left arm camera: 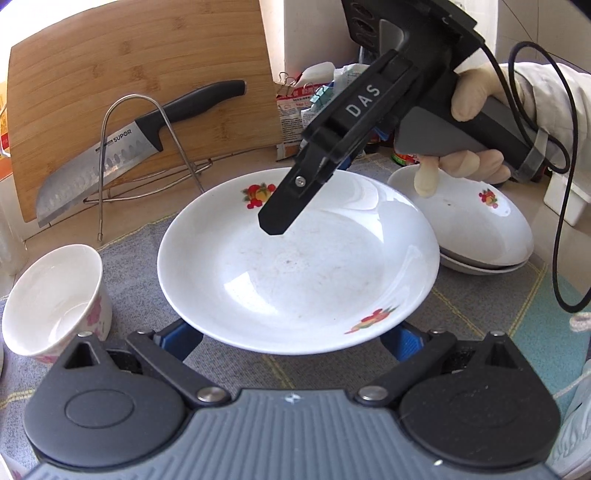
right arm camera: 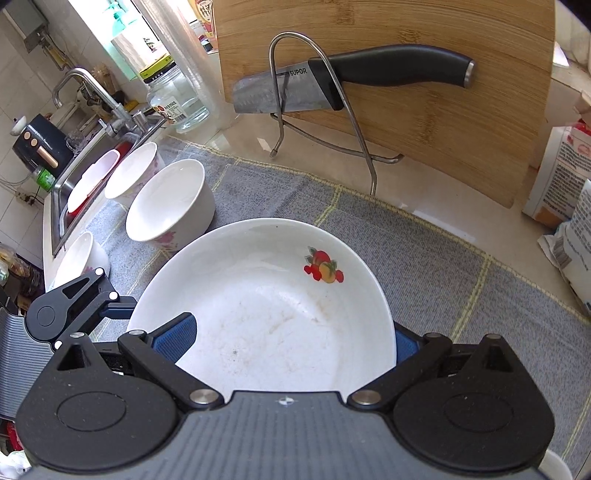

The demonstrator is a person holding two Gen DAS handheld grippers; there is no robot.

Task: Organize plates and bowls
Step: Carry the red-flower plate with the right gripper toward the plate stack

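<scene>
- Both views: bright, even daylight; focus sharp at centre.
- Left wrist view: broad glare patches on the plate [left arm camera: 295, 266] at 5 and 7 o'clock; soft shadow beneath its rim.
- Right wrist view: window [right arm camera: 122, 29] at 11 o'clock overexposed; counter [right arm camera: 236, 142] reflects light.
- Fisheye distortion bends the board [right arm camera: 443, 110] edges; corners vignette black.

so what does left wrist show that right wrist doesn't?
Only left wrist: the right gripper from outside, over the plate, held by a gloved hand, and stacked plates behind it.
Only right wrist: the sink with its faucet, a jar, and the left gripper at the plate's edge.
Both: the plate, cutting board, knife, wire rack, a bowl and grey mat.
</scene>
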